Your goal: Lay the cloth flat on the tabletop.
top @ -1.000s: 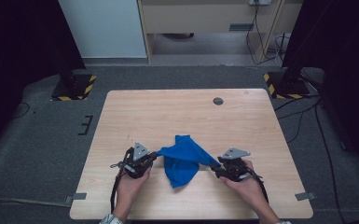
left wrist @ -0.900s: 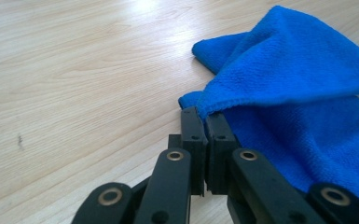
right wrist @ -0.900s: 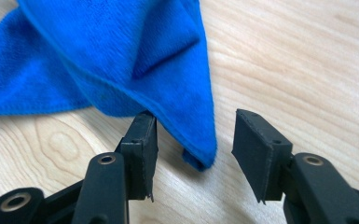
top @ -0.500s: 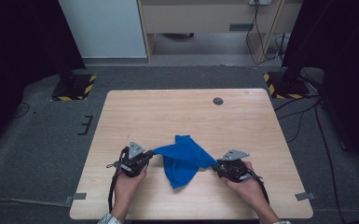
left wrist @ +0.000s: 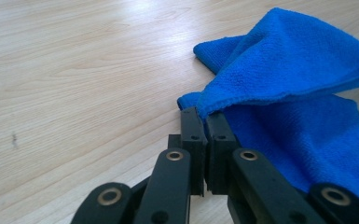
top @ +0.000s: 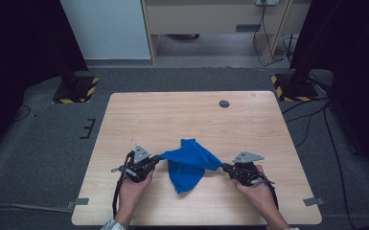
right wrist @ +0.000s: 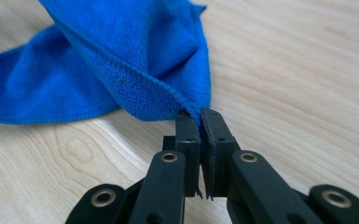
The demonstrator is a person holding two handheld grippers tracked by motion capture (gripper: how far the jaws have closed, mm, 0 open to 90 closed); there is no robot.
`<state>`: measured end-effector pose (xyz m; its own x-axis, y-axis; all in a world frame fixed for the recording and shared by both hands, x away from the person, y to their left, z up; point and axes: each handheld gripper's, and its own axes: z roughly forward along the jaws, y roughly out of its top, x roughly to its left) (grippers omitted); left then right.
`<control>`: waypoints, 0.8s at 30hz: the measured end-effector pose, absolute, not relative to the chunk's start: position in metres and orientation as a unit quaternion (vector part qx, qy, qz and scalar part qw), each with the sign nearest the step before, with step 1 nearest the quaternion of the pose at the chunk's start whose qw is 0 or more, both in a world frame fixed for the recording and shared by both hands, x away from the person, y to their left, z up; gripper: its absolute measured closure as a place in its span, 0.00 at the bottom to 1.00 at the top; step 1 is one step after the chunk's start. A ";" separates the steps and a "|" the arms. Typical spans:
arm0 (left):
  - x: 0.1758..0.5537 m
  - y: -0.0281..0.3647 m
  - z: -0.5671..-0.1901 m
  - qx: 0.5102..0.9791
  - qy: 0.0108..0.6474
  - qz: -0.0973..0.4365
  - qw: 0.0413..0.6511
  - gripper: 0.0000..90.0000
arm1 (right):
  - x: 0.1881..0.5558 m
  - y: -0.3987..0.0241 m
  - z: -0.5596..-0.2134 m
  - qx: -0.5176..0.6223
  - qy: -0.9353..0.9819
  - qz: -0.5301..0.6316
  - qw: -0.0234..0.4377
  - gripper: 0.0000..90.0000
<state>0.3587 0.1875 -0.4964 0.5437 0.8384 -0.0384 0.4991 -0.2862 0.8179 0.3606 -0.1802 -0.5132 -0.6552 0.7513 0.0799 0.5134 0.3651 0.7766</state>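
Observation:
A blue microfibre cloth (top: 189, 160) is held up a little between both grippers near the table's front edge, its loose part sagging onto the wood. My left gripper (top: 157, 158) is shut on the cloth's left corner; in the left gripper view the cloth (left wrist: 289, 79) is pinched between the black jaws of the left gripper (left wrist: 205, 114). My right gripper (top: 223, 166) has just closed and is shut on the right corner; in the right gripper view the hem of the cloth (right wrist: 130, 70) runs into the closed tips of the right gripper (right wrist: 197, 114).
The wooden table (top: 172, 115) has a round dark grommet (top: 224, 103) at its back right. Beyond the table are grey carpet, black stand feet with yellow-black tape (top: 75, 91) and cables on the right.
The right gripper's jaws have closed on the cloth's right corner. The cloth is now stretched a bit tauter between the two grippers. The left hand has stayed in place.

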 end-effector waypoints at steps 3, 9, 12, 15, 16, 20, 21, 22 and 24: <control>0.357 0.185 -0.496 0.778 0.425 0.202 0.417 0.97 | 0.356 -0.186 -0.505 0.389 0.808 0.416 0.152 0.96; 0.356 0.183 -0.496 0.776 0.424 0.193 0.425 0.97 | 0.349 -0.196 -0.494 0.397 0.793 0.435 0.157 0.96; 0.357 0.182 -0.497 0.777 0.423 0.191 0.425 0.97 | 0.350 -0.197 -0.495 0.399 0.789 0.440 0.155 0.97; 0.358 0.183 -0.497 0.774 0.426 0.190 0.428 0.97 | 0.354 -0.196 -0.497 0.404 0.784 0.446 0.152 0.97; 0.358 0.184 -0.497 0.774 0.427 0.189 0.427 0.97 | 0.355 -0.196 -0.496 0.405 0.783 0.448 0.148 0.97; 0.358 0.185 -0.496 0.770 0.430 0.189 0.432 0.97 | 0.358 -0.196 -0.493 0.409 0.773 0.457 0.158 0.97; 0.358 0.185 -0.495 0.769 0.430 0.190 0.433 0.97 | 0.358 -0.197 -0.492 0.411 0.771 0.460 0.159 0.97; 0.357 0.186 -0.495 0.767 0.432 0.191 0.435 0.97 | 0.357 -0.197 -0.490 0.407 0.771 0.462 0.161 0.97; 0.357 0.187 -0.495 0.766 0.433 0.192 0.435 0.97 | 0.357 -0.197 -0.487 0.406 0.767 0.469 0.163 0.97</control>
<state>0.3574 0.1869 -0.4948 0.5515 0.8301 -0.0820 0.4963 -0.2475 0.8322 0.3569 -0.1967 -0.4868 -0.6168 0.7762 0.1307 0.4709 0.2308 0.8514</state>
